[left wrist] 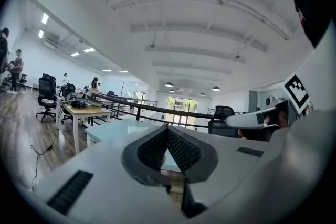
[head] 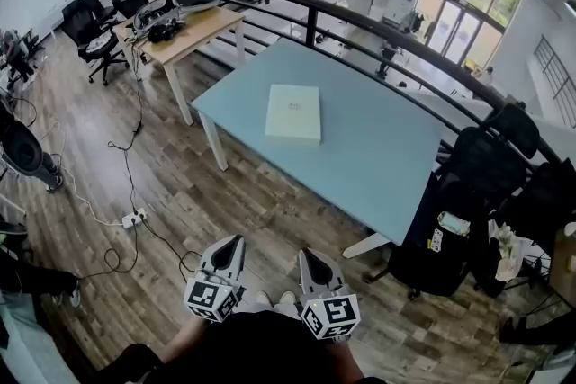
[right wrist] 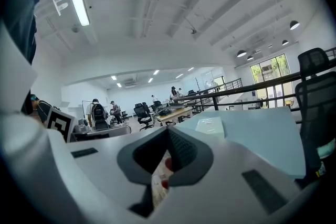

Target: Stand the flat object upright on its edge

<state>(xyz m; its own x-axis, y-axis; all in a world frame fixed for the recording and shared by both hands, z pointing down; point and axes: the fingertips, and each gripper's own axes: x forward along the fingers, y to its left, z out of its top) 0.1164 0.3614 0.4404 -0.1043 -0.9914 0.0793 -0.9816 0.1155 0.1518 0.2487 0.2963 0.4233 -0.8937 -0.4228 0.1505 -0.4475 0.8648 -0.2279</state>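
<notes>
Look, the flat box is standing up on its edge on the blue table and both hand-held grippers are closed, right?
No. The flat box lies flat on the blue table, not up on its edge; the head view shows it. The left hand-held gripper and the right hand-held gripper are both closed, as you said.

I see a pale cream flat object [head: 293, 112], a light-blue tabletop [head: 387, 159] and a brown wood-grain floor [head: 180, 184] — my grey-white left gripper [head: 236, 241] and right gripper [head: 310, 254] bear black-and-white square markers [head: 211, 299].
</notes>
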